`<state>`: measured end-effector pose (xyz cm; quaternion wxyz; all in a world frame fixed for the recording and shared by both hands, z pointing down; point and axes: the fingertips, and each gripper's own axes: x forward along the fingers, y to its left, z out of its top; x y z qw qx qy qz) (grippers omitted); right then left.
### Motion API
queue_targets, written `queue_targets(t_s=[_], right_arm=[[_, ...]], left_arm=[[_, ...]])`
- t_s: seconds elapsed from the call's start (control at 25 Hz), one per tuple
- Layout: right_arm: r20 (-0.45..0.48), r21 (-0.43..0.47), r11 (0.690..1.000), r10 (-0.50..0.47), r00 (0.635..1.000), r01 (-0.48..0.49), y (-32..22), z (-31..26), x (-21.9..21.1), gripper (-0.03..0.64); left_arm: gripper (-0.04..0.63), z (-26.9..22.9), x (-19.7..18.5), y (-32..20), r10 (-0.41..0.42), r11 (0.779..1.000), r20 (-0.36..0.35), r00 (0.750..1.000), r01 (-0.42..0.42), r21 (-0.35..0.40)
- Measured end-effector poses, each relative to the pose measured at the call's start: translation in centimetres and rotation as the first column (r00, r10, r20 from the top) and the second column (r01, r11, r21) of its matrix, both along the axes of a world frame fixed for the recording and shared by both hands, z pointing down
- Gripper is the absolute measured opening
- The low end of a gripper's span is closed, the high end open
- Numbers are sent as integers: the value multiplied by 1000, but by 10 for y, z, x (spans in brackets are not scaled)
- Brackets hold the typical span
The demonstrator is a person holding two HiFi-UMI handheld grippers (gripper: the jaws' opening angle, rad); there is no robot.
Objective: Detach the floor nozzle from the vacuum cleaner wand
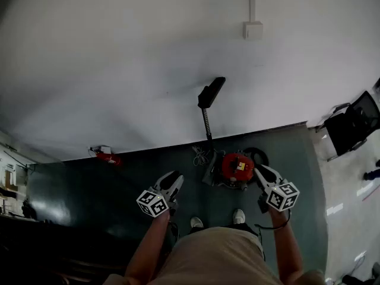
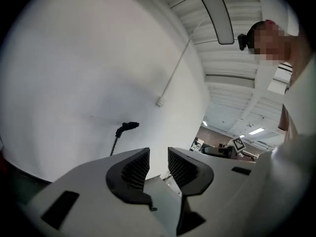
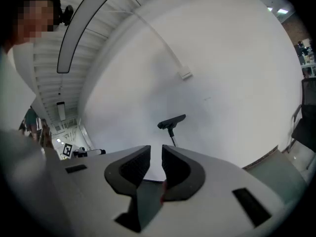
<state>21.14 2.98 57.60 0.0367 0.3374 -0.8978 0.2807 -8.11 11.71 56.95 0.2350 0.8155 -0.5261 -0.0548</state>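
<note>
A red canister vacuum sits on the dark green floor just ahead of the person's feet. Its ribbed wand rises against the white wall, and the black floor nozzle sits on the wand's top end. The left gripper view shows the nozzle small and far off; in the right gripper view the nozzle stands above the jaws. My left gripper hovers left of the canister, shut and empty, as in its own view. My right gripper is beside the canister's right edge, also shut with nothing held.
A coiled cable lies left of the canister. A small red object rests by the wall at the left. A black chair stands at the right. A white box with a conduit is mounted on the wall.
</note>
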Motion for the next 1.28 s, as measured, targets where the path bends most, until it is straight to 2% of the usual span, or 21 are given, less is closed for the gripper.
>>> queue_targets(t_s=[0.44, 0.64, 1.28], right_arm=[[13, -4, 999, -36, 999, 36, -4, 1, 2, 80], [42, 35, 997, -76, 996, 75, -6, -5, 5, 81], [36, 8, 989, -146, 989, 146, -34, 7, 57, 81]], left_arm=[[124, 1, 17, -3, -9, 1000, 3, 1000, 9, -1], [124, 5, 30, -10, -18, 1000, 5, 1000, 18, -9], [124, 13, 76, -24, -114, 993, -3, 994, 114, -16]])
